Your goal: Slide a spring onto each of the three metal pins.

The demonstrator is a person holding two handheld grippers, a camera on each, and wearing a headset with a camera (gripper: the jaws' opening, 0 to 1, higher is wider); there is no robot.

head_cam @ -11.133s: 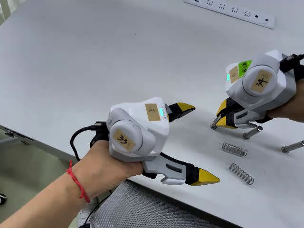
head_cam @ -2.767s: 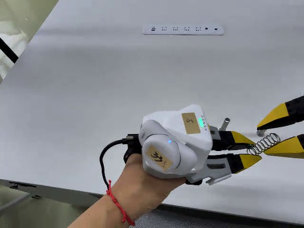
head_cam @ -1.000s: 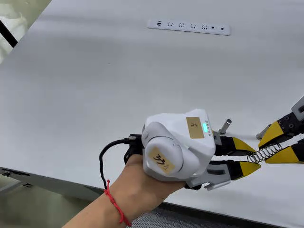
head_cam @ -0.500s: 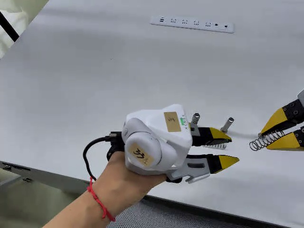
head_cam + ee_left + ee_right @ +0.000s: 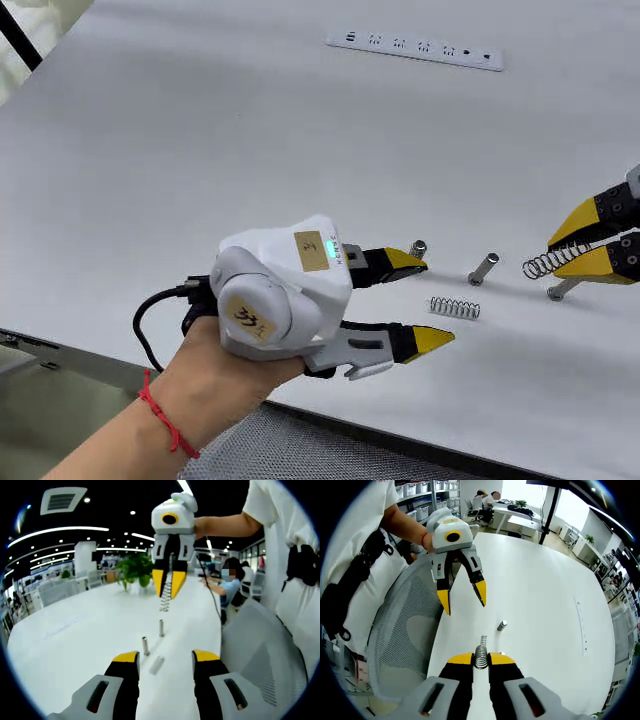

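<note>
White power strip far across table; mesh chair.

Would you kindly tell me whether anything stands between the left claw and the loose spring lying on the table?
Nothing visible does. The open left claw faces the spring across bare table; the nearest pin stands just beyond the spring, not in front of it.

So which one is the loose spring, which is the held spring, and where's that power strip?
loose spring [image 5: 455, 308]: head view, middle of its coils.
held spring [image 5: 545, 263]: head view, the exposed coils near its free end.
power strip [image 5: 415, 49]: head view, middle of its white body.
</note>
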